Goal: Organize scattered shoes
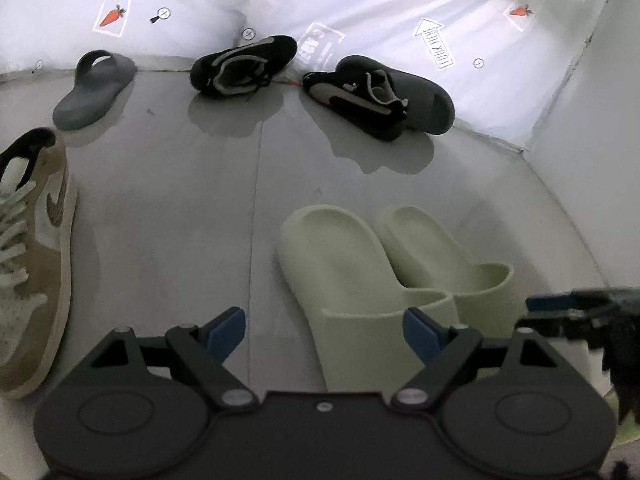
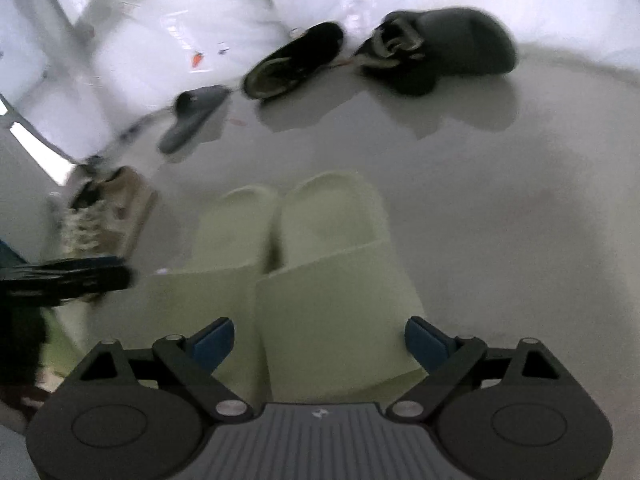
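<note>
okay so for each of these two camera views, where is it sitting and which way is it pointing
Left wrist: on the left claw, looking forward and down across the floor; its open blue-tipped fingers show, and the right claw pokes in at the right edge.
Right wrist: on the right claw, looking over the pale green slides; its open fingers show, and the left claw enters at the left edge.
Shared: the green slides, the black sneakers, the grey slide, the tan sneaker.

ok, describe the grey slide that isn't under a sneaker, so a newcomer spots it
Follow the white back wall to its left end. The grey slide lies alone there on the floor, left of the two black sneakers. Its twin has a black sneaker leaning on it; this one touches nothing.
</note>
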### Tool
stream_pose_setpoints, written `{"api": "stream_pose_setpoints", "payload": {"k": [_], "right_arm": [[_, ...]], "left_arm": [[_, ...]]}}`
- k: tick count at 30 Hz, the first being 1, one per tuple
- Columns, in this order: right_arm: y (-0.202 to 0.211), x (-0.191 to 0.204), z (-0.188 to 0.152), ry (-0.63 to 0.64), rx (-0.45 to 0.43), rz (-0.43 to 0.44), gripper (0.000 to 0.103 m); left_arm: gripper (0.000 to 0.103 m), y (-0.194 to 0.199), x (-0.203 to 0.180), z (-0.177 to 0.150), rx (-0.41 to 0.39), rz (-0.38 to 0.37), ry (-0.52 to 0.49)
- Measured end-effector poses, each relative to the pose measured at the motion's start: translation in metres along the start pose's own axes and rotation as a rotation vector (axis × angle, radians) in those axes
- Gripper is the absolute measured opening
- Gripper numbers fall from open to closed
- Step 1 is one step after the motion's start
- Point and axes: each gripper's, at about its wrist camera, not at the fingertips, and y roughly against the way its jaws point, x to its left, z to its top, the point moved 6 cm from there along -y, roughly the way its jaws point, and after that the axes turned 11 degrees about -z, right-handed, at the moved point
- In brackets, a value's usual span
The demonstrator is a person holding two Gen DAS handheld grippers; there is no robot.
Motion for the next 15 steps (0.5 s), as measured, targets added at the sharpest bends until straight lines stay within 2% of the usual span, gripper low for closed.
{"api": "stream_pose_setpoints", "payload": {"k": [5, 8, 9, 12, 15], "right_arm": [[0.002, 0.025, -0.007, 0.061, 0.000, 0.022, 0.093], [0.006, 0.005, -0.001, 0.012, -0.066, -0.087, 0.093], [0.007, -0.003, 0.000, -0.018, -0.073, -0.085, 0.093], [-0.002, -0.024, 0.001, -0.127, -0.052, 0.005, 0.093], [-0.014, -0.027, 0.000, -0.165, -0.017, 0.074, 0.093]], "left_arm": [[0.086, 0.003, -0.004, 0.000, -0.012, -0.005, -0.003], [0.086, 0.005, -0.006, 0.000, -0.015, -0.006, -0.017], [0.086, 0.006, -0.006, 0.000, -0.016, -0.006, -0.023], [0.086, 0.008, -0.001, -0.002, -0.013, -0.004, -0.007], [0.086, 0.011, 0.005, -0.002, -0.015, -0.001, 0.015]]}}
